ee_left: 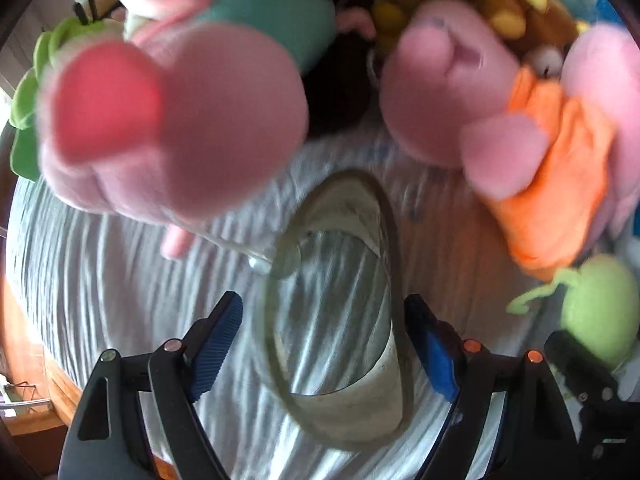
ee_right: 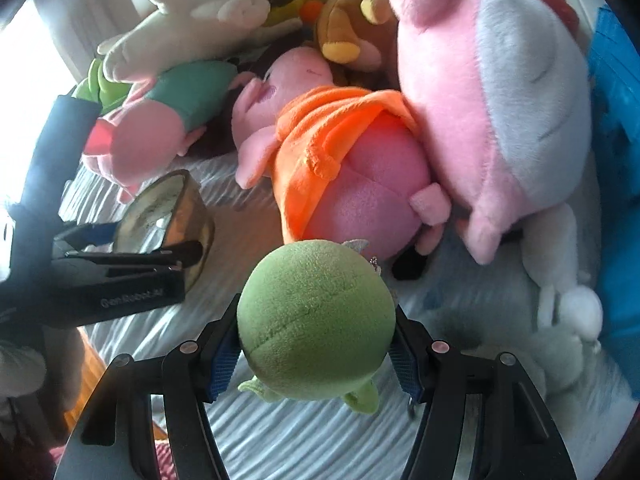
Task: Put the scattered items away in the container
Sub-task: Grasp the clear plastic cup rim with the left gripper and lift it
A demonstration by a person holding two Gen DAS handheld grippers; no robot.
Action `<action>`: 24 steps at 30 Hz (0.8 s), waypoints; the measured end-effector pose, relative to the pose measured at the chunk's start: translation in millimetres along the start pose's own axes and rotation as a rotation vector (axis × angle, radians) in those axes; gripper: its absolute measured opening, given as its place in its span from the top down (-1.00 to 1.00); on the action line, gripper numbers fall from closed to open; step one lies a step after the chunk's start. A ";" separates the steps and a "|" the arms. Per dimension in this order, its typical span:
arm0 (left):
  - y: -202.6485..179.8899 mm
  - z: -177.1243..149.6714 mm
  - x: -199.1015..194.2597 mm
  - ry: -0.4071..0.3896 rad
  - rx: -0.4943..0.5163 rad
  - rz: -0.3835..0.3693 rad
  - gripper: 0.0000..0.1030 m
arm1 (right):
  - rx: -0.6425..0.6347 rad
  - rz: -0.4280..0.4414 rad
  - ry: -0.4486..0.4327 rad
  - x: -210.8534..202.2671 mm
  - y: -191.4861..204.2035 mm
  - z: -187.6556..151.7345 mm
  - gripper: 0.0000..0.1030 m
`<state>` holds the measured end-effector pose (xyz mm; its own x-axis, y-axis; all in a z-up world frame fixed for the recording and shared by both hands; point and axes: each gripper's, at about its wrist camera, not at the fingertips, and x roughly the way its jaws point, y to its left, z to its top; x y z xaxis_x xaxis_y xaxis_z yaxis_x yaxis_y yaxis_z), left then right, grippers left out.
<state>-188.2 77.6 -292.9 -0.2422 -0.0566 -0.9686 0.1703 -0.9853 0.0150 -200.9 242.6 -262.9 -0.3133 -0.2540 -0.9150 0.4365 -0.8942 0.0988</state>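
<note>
Left hand-held gripper [ee_left: 324,344]: released, straddling a clear cup [ee_left: 340,308] lying on the bed [ee_left: 120,280]. Right hand-held gripper [ee_right: 316,344]: grasping green plush ball [ee_right: 316,320]. Plush toys [ee_right: 352,152] remain scattered; container not identifiable.

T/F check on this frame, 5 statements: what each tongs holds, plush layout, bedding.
1. The right tongs grip a green round plush. True.
2. The left tongs are clamped on a pink plush. False: their jaws stand open around a clear round container, pads apart from it.
3. A pink plush in an orange garment lies on the bedding. True.
4. The bedding is plain red. False: it is pale, striped and wrinkled.
5. The clear round container is full of toys. False: the bedding shows through it and nothing is inside.
</note>
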 end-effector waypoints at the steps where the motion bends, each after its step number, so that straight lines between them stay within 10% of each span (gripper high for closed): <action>1: 0.4 -1.5 0.0 -0.011 -0.006 -0.004 -0.59 | -0.008 0.004 0.008 4.3 0.0 0.3 -0.27; 24: 21.0 -48.7 -78.5 -0.168 0.155 -0.071 -0.34 | 0.000 -0.070 -0.098 -48.6 52.5 -23.1 -0.27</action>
<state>-119.0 69.2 -228.6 -0.4056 0.0000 -0.9140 0.0016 -1.0000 -0.0007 -143.2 216.5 -222.3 -0.4245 -0.2255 -0.8769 0.4108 -0.9110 0.0354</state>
